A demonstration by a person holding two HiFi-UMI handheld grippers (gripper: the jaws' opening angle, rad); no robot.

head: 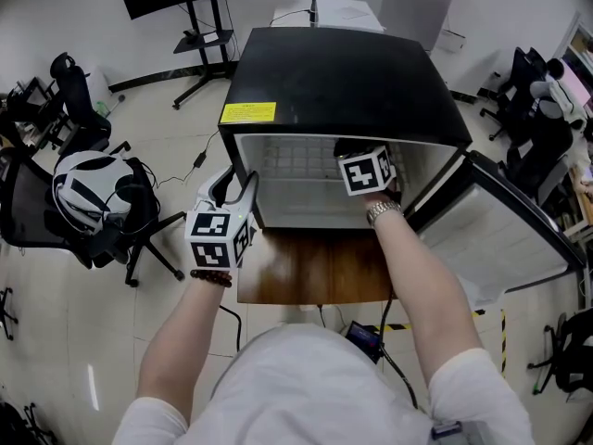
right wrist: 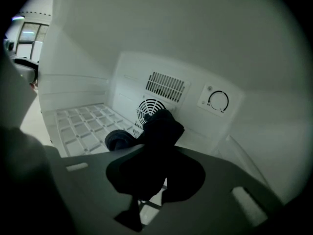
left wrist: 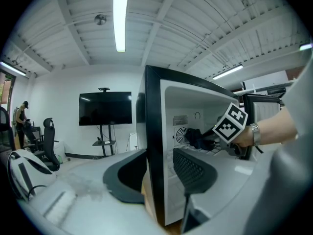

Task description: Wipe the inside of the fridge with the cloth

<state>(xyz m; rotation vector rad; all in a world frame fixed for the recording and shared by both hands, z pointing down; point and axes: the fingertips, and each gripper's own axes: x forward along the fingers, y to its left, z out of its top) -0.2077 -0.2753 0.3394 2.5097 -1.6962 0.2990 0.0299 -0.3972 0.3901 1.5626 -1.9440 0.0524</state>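
Note:
A small black fridge stands on a wooden table with its door swung open to the right. My right gripper is deep inside it, shut on a dark cloth that bunches up in front of the round fan grille on the white back wall. From the head view only its marker cube and the wrist show. My left gripper straddles the front edge of the fridge's left wall, one jaw outside and one inside, closed on it. The cloth also shows there.
A white wire shelf lies under the cloth, and a thermostat dial sits right of the grille. Office chairs stand left of the table, a TV stand behind, more chairs at the right. Cables run under the table.

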